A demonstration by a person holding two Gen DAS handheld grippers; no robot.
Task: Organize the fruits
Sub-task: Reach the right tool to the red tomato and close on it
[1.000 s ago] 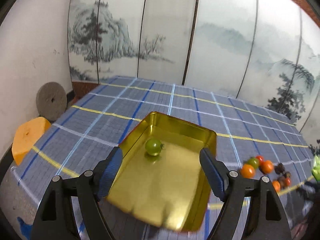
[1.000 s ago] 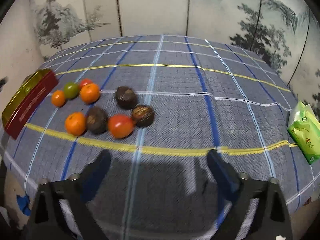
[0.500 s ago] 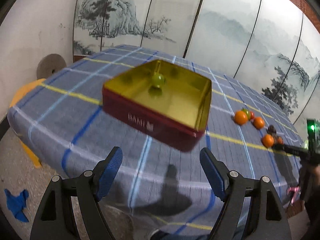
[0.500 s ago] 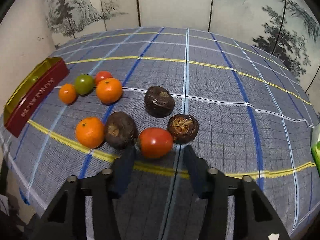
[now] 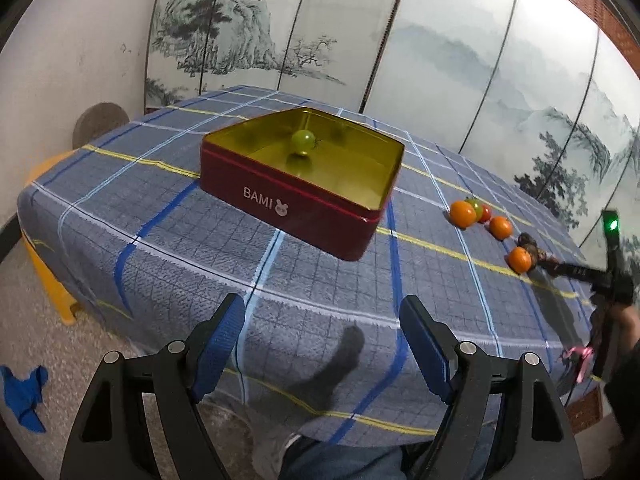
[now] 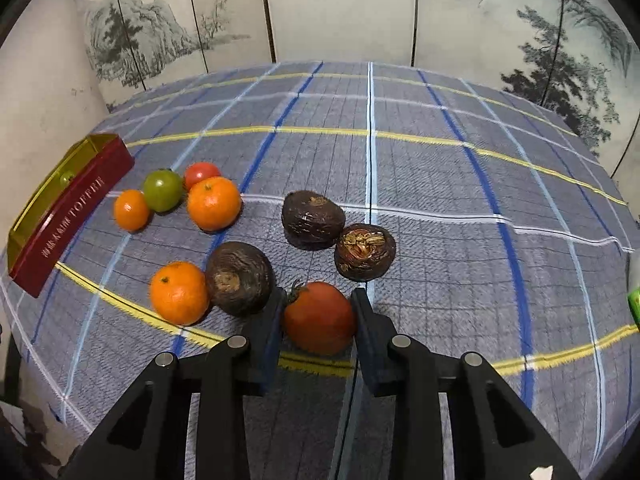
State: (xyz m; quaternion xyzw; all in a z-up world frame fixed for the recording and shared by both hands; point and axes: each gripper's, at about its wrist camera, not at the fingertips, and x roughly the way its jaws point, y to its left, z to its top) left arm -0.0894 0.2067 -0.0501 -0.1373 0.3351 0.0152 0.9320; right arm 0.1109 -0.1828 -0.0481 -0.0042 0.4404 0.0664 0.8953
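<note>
My right gripper is shut on the red tomato, which rests on the checked cloth with a pad against each side. Around it lie three dark brown fruits, three oranges, a green tomato and a small red tomato. The red tin with a gold inside stands at the table's left and holds one green tomato. My left gripper hangs open and empty over the table's near edge, well short of the tin.
A green packet lies at the table's right edge. On the floor to the left are a yellow stool, a grey stone disc and a blue rag. A painted folding screen stands behind the table.
The left gripper drew back and down from above the tin to the table's near edge, still open. The right gripper moved in on the red tomato and closed on it.
</note>
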